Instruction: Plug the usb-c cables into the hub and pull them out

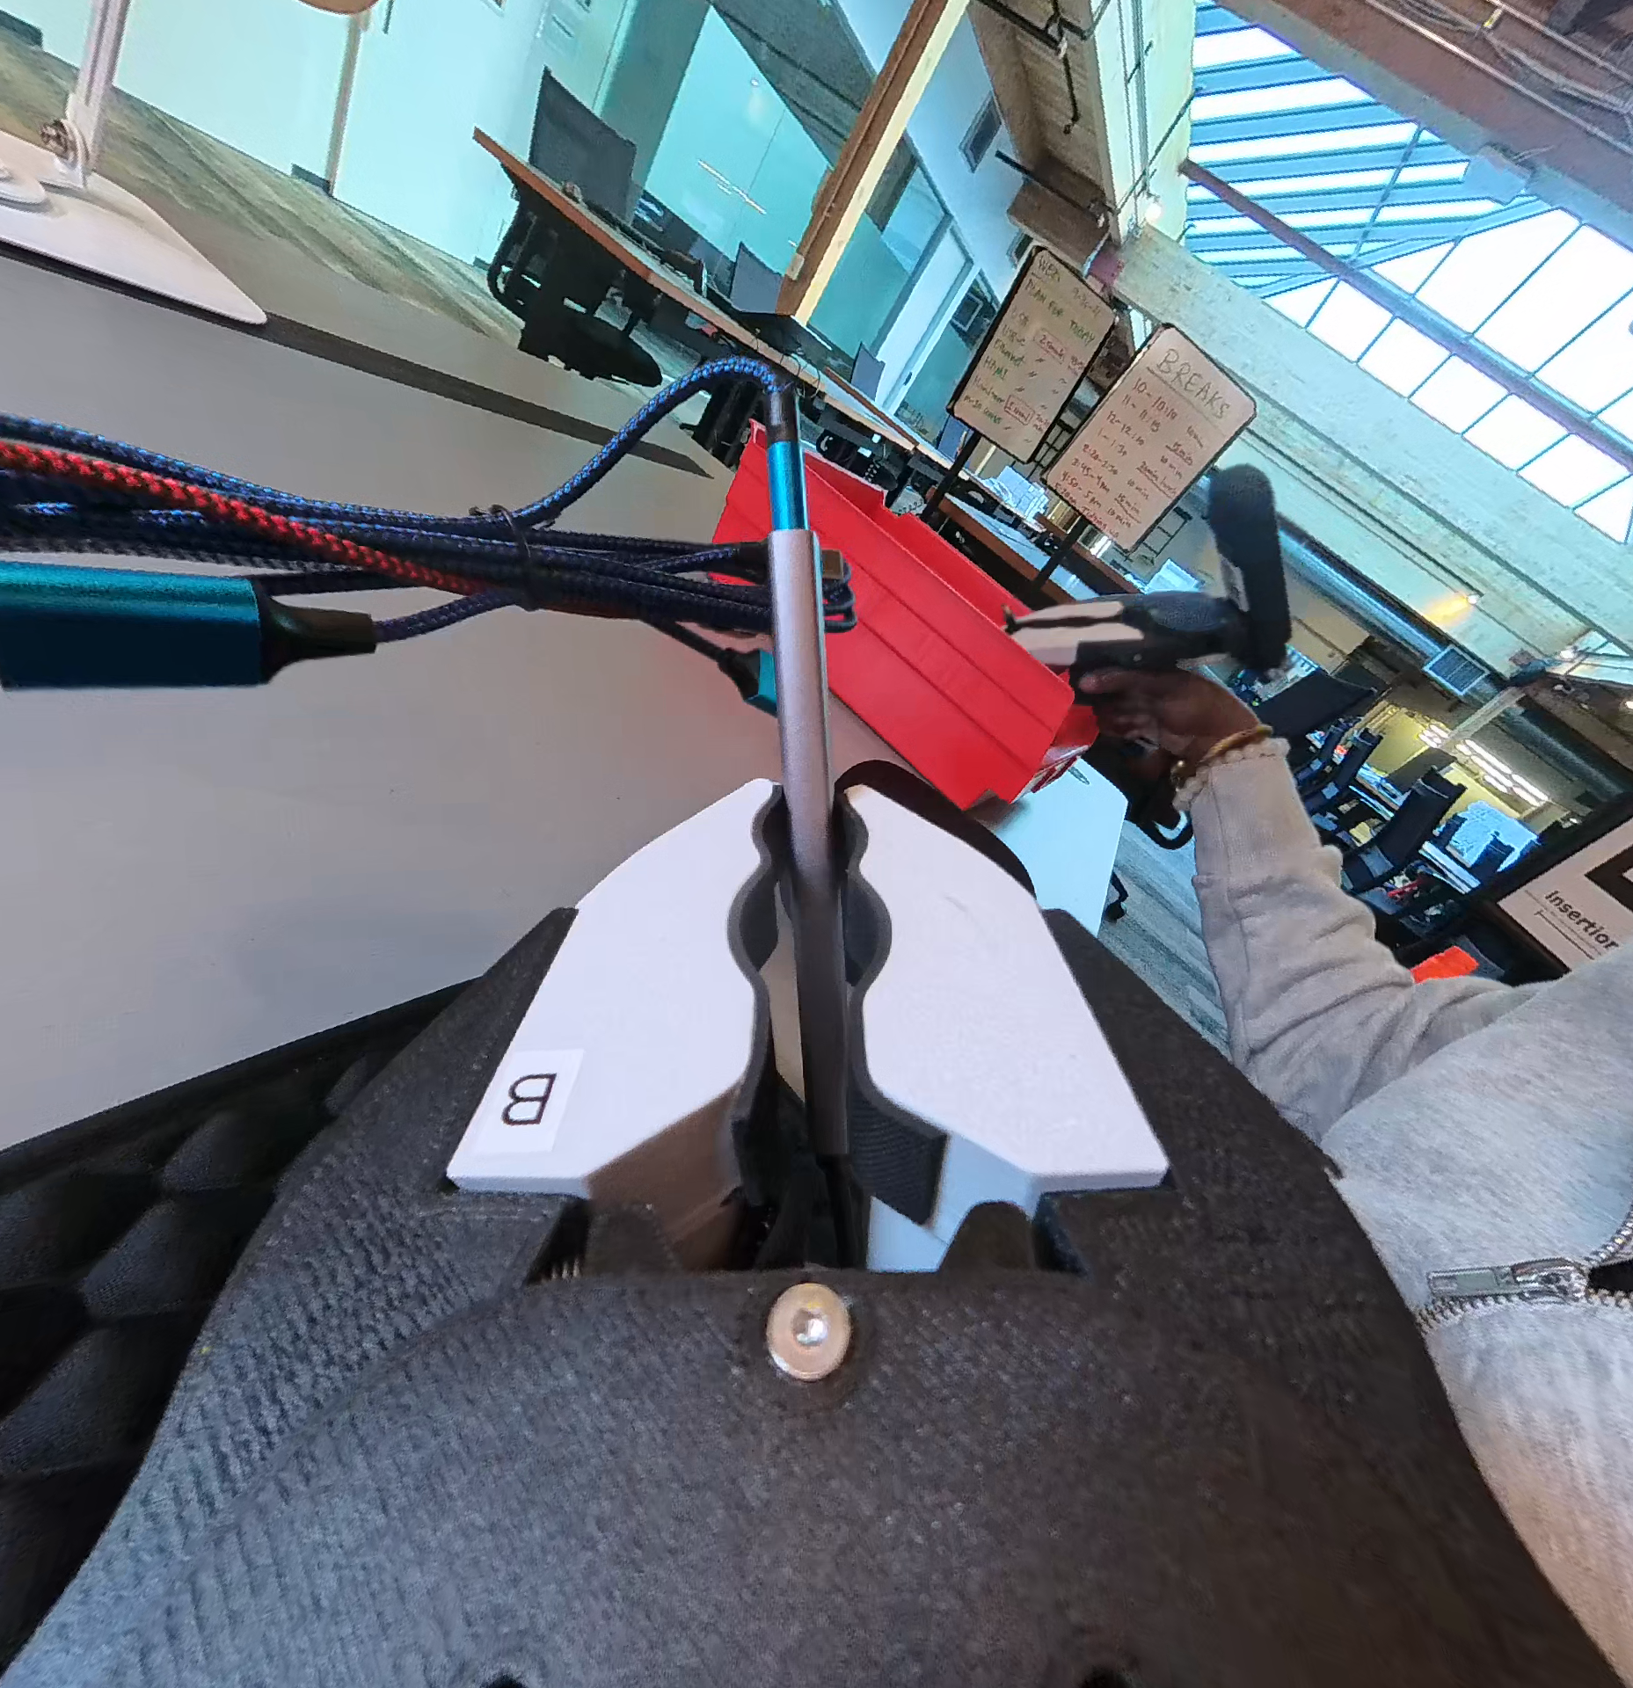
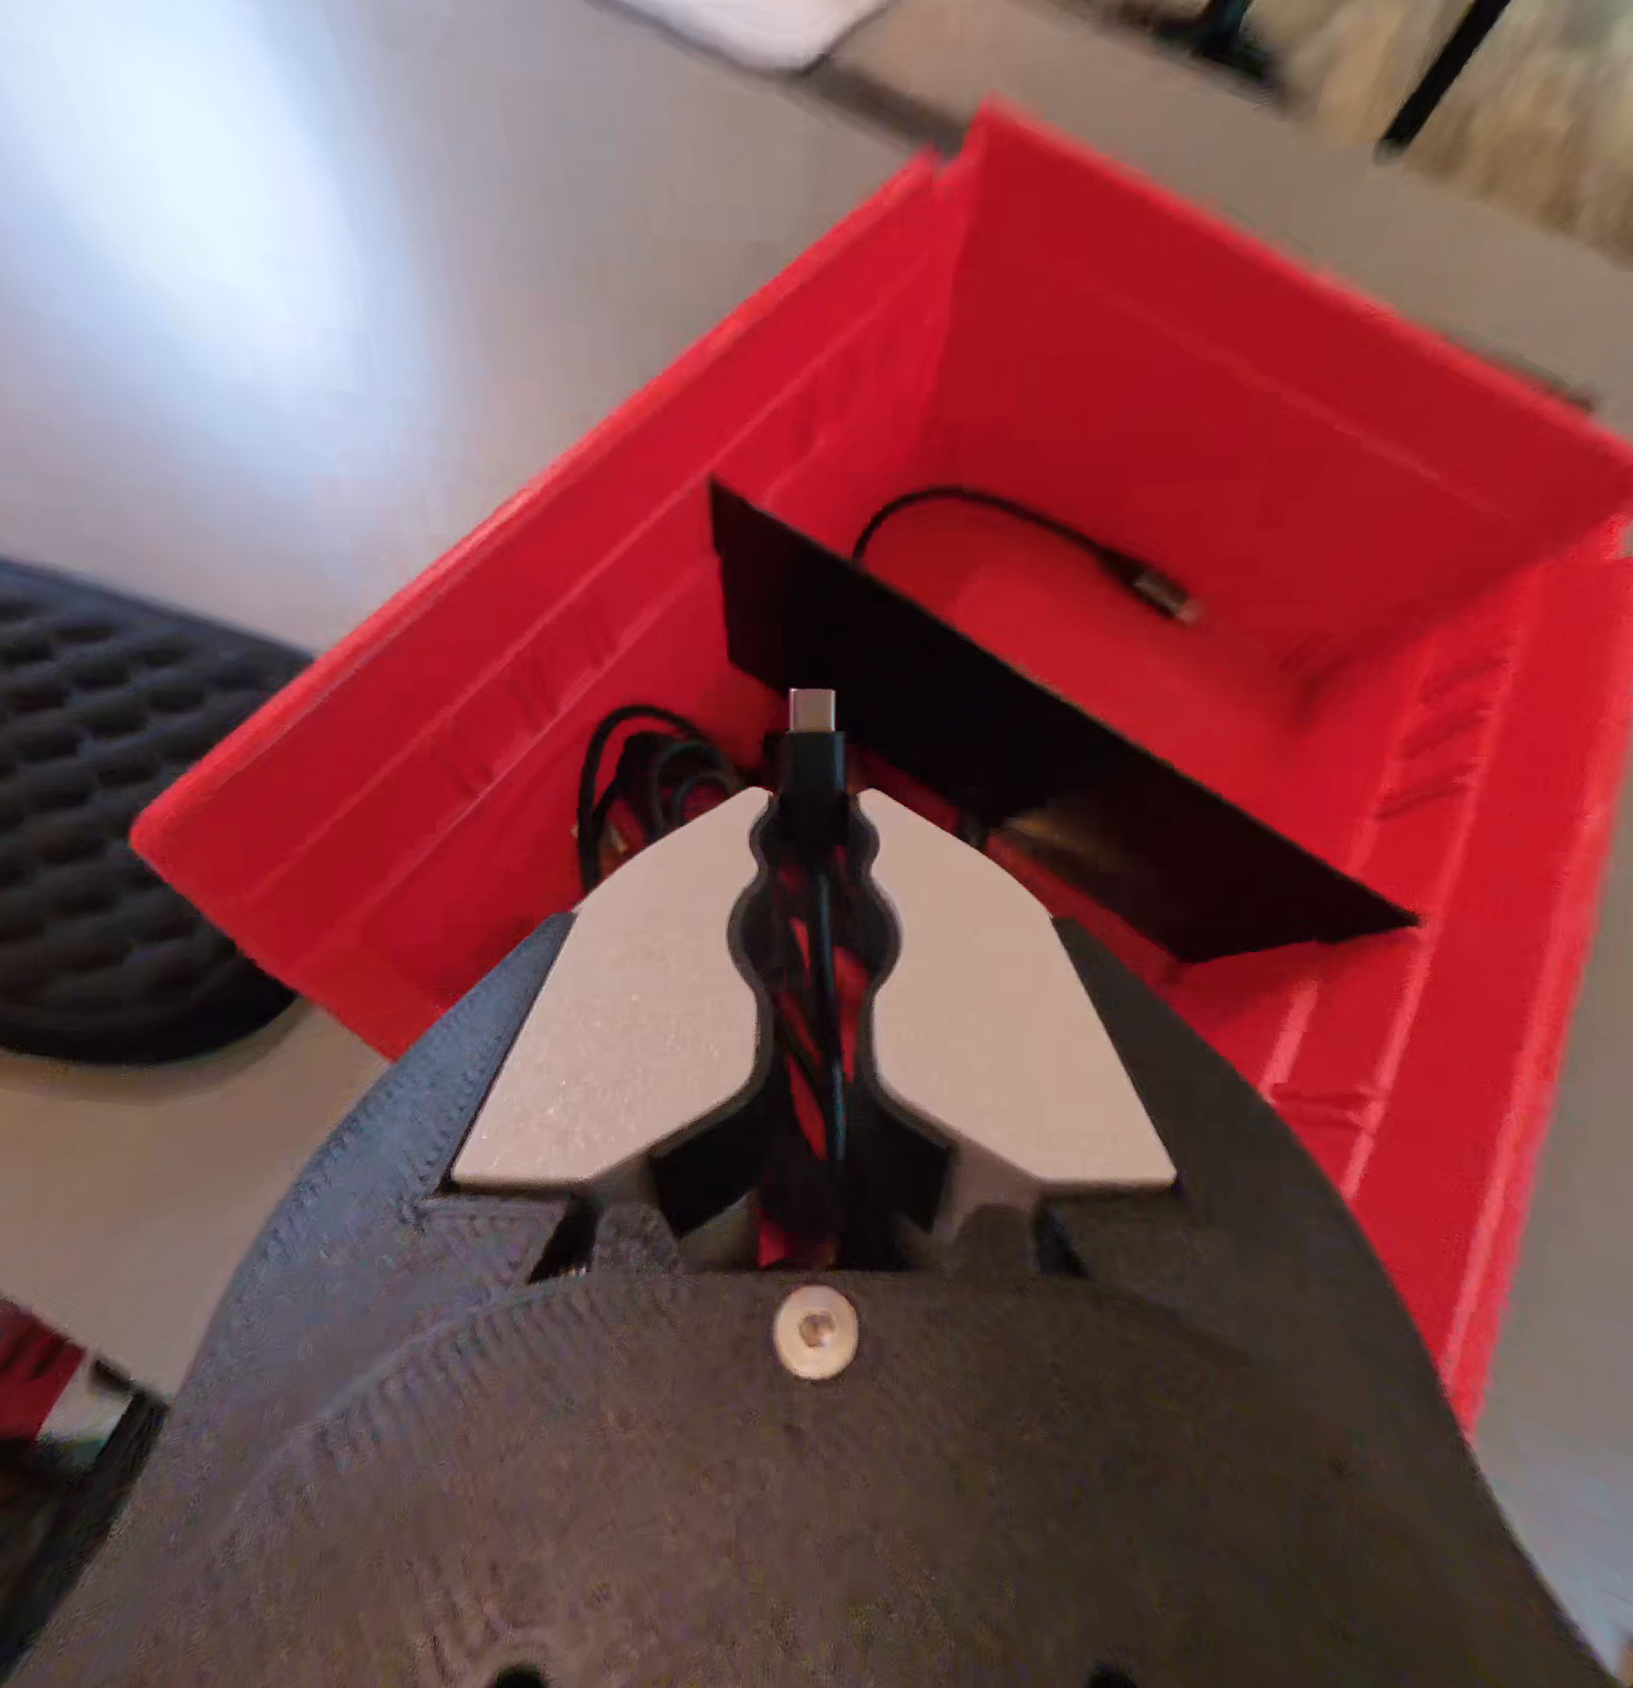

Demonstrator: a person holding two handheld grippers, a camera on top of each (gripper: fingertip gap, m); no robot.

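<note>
Hub [image 1: 799, 694], a slim grey bar, stands edge-on above the white table [image 1: 337, 822], clamped between the white fingers of the left gripper [image 1: 808, 804], with several braided blue and red cables [image 1: 337, 539] plugged into its side and trailing left. Beyond it sits a red bin [image 2: 1160, 365] with a black divider [image 2: 1022, 731]; over the bin the right gripper [image 2: 812, 804] pinches a black usb-c cable [image 2: 811, 758] just behind its metal plug, which points forward

Red bin [image 2: 1114, 384] on white table [image 2: 246, 320]
</note>
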